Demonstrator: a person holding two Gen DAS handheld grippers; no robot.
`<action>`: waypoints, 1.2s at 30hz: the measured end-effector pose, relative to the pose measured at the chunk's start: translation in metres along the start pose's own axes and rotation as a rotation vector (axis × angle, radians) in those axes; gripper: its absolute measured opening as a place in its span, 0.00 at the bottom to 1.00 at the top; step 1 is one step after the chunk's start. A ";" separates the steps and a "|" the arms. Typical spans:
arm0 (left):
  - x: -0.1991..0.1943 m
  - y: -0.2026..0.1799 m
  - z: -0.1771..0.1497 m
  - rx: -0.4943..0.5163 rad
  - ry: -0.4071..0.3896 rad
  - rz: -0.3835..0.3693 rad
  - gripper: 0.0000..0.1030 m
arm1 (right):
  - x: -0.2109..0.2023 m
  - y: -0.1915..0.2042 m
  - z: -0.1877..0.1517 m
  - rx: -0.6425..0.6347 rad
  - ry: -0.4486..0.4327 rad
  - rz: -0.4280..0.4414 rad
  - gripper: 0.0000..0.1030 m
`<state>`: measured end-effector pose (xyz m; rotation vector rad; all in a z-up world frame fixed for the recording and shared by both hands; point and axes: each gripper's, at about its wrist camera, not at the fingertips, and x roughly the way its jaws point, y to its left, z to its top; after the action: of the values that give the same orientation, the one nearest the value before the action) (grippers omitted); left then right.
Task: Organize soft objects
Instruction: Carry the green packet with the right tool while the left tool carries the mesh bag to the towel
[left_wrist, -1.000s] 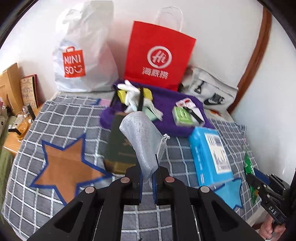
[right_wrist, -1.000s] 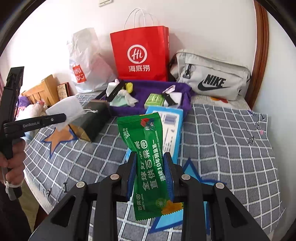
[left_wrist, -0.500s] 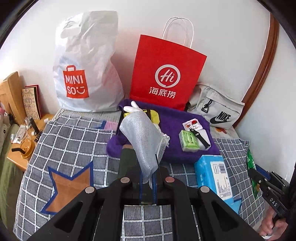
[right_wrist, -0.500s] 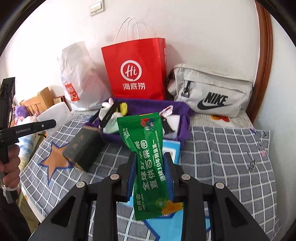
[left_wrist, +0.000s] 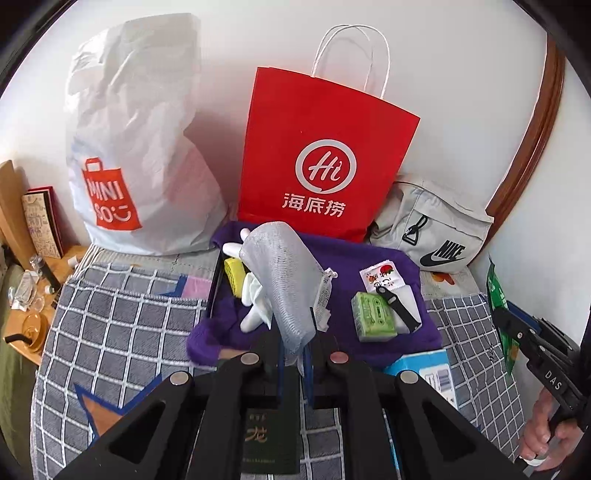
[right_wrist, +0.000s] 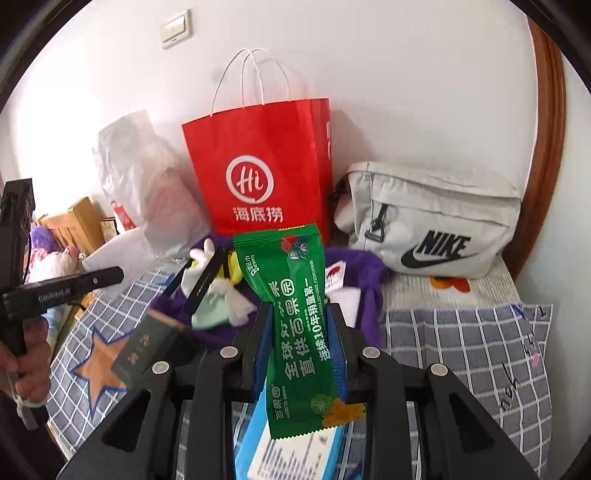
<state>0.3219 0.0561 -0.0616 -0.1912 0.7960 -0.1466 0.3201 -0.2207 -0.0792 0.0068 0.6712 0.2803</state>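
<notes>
My left gripper (left_wrist: 295, 332) is shut on a grey mesh pouch (left_wrist: 282, 280) and holds it upright above the near edge of the purple cloth (left_wrist: 332, 254). My right gripper (right_wrist: 301, 317) is shut on a green wet-wipe packet (right_wrist: 295, 325), held upright over a blue tissue pack (right_wrist: 284, 443). On the purple cloth lie a white soft toy (left_wrist: 255, 295), a yellow piece (left_wrist: 234, 273), a green pack (left_wrist: 373, 319) and a small white sachet (left_wrist: 380, 277). The right gripper also shows at the right edge of the left wrist view (left_wrist: 517, 332).
A red paper bag (left_wrist: 321, 155), a white Miniso bag (left_wrist: 136, 147) and a grey Nike bag (left_wrist: 432, 229) stand against the wall. A dark green box (left_wrist: 264, 435) lies on the checked blanket (left_wrist: 110, 325) below my left gripper. A wooden bedside table (left_wrist: 26, 325) stands left.
Both grippers have moved forward toward the purple cloth and the bags, which look larger. The dark green box and blue tissue pack now lie under the grippers. Both grips are unchanged.
</notes>
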 end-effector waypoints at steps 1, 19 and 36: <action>0.004 -0.001 0.003 0.001 0.001 0.001 0.08 | 0.004 0.000 0.004 -0.003 0.001 -0.002 0.28; 0.092 -0.018 0.046 0.021 0.084 -0.027 0.08 | 0.090 -0.011 0.051 -0.006 0.039 0.015 0.28; 0.143 -0.015 0.044 0.036 0.131 -0.060 0.08 | 0.172 -0.031 0.022 0.008 0.250 0.052 0.29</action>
<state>0.4512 0.0173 -0.1272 -0.1731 0.9177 -0.2315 0.4699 -0.2038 -0.1705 -0.0036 0.9215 0.3318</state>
